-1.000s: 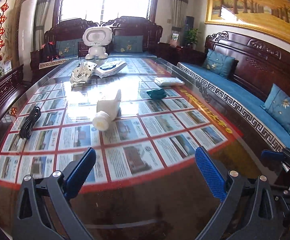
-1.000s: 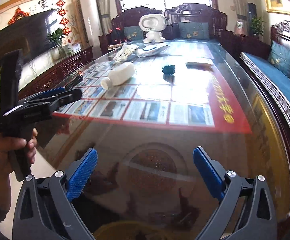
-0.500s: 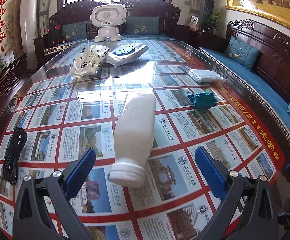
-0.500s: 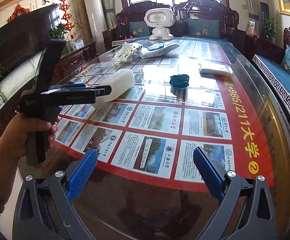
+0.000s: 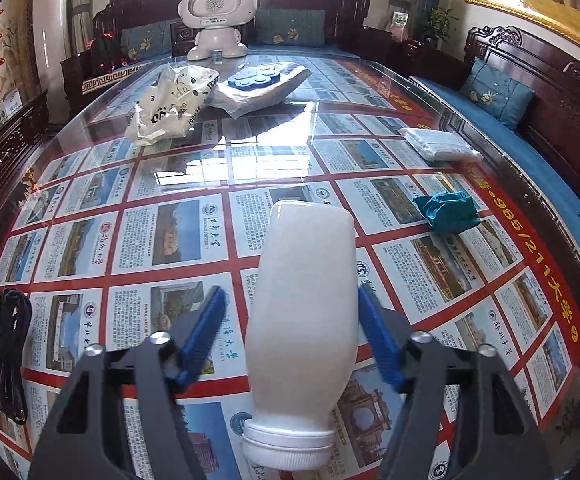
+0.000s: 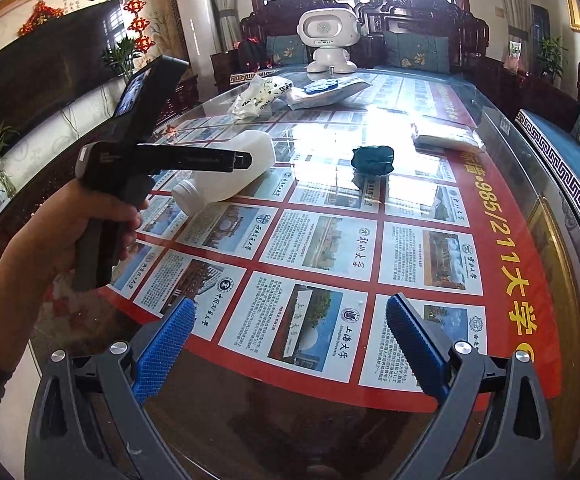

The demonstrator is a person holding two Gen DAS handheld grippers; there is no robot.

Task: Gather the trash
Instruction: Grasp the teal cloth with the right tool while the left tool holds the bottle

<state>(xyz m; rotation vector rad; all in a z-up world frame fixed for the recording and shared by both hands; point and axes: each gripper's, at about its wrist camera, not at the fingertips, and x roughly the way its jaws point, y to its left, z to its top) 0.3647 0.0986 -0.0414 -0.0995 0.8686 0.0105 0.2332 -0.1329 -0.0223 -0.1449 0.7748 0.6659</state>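
the white bottle (image 5: 304, 320) lies on its side on the glass table (image 5: 510, 184), cap toward the near edge and base pointing away, so its long axis runs straight along the reach of the left gripper (image 5: 292, 320). the blue pads (image 5: 206, 332) stand wide apart on either side of the bottle's body, with a gap showing on the left side, gripping nothing yet. the coming squeeze looks set to fall across the bottle's width. the right gripper (image 6: 290, 344) hangs open and empty over the near edge, well apart from the bottle (image 6: 226, 168) at its far left.
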